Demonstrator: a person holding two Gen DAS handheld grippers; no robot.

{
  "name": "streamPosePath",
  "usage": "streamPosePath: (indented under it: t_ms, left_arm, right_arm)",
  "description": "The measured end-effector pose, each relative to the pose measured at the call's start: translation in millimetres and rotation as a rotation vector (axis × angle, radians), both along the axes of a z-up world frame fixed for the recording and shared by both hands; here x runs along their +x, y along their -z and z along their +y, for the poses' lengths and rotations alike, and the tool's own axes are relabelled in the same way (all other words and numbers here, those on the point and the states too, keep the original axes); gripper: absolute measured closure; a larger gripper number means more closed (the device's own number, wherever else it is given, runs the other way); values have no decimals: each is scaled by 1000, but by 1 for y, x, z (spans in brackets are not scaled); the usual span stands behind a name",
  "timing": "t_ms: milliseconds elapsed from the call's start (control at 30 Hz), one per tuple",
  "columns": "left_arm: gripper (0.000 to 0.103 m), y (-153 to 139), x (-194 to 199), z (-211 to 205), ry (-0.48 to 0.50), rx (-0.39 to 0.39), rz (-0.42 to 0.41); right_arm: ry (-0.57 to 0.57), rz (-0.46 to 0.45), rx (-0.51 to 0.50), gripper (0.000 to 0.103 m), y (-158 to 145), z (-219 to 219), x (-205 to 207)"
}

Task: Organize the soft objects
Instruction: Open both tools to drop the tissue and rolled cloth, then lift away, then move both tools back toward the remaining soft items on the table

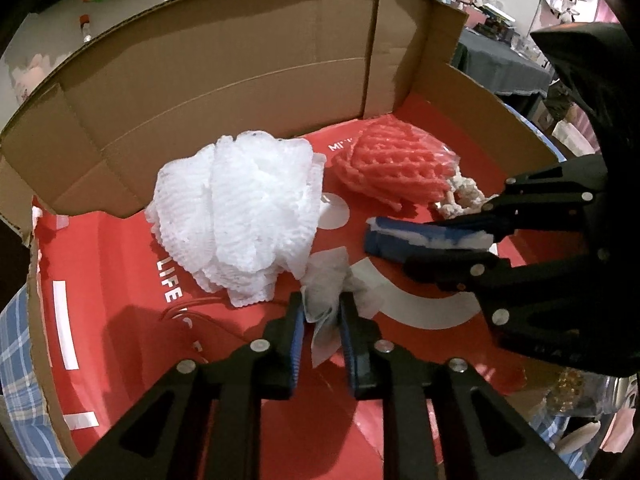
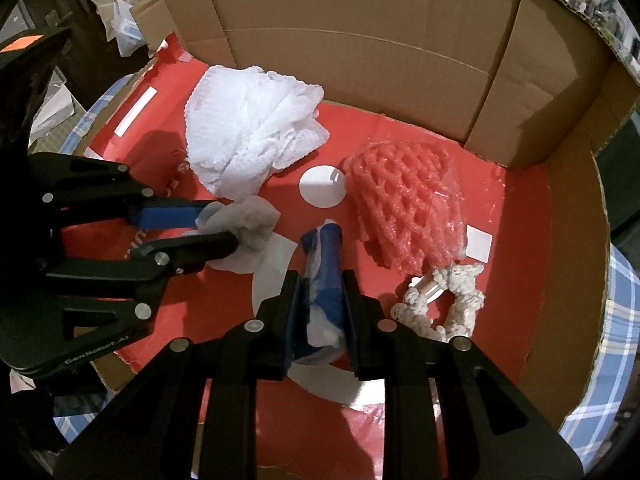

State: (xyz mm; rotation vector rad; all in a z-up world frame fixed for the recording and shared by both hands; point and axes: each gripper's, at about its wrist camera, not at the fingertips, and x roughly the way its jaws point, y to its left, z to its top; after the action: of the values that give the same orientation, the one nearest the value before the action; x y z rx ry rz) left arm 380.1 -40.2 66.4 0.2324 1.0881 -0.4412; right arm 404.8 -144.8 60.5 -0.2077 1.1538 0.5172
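Observation:
Both grippers are inside a cardboard box (image 1: 224,80) with a red floor (image 2: 520,240). My left gripper (image 1: 320,320) is shut on a crumpled white tissue (image 1: 326,280), which also shows in the right wrist view (image 2: 248,232). My right gripper (image 2: 320,304) is shut on a blue-and-white soft roll (image 2: 326,264); it shows in the left wrist view (image 1: 420,238) at right. A white foam net pile (image 1: 240,208) lies at the back left. A pink foam net (image 1: 392,164) lies at the back right, with a white knotted rope (image 2: 444,300) beside it.
The box walls stand high at the back and right (image 2: 360,40). The box rests on a blue checked cloth (image 2: 620,320). Cluttered tables (image 1: 504,60) lie beyond the box.

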Motion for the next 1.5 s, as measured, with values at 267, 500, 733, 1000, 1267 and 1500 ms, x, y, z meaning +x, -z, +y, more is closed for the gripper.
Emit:
streamPosePath:
  t_ms: [267, 500, 733, 1000, 1267, 1500]
  left_arm:
    - [62, -2, 2, 5, -8, -7, -14]
    - [49, -14, -7, 17, -27, -29, -42]
    - [33, -38, -32, 32, -51, -81, -101]
    - [17, -81, -79, 39, -77, -136, -214]
    - [2, -118, -139, 49, -111, -215, -355]
    - [1, -134, -185, 52, -133, -248, -445]
  right_arm:
    - [-7, -1, -30, 83, 6, 8, 4]
    - [-4, -23, -25, 83, -2, 12, -5]
    - [18, -72, -27, 78, -25, 2, -27]
    - [47, -185, -14, 39, -70, -11, -77]
    - [93, -281, 24, 32, -103, -28, -122]
    - [134, -409, 68, 25, -133, -39, -182]
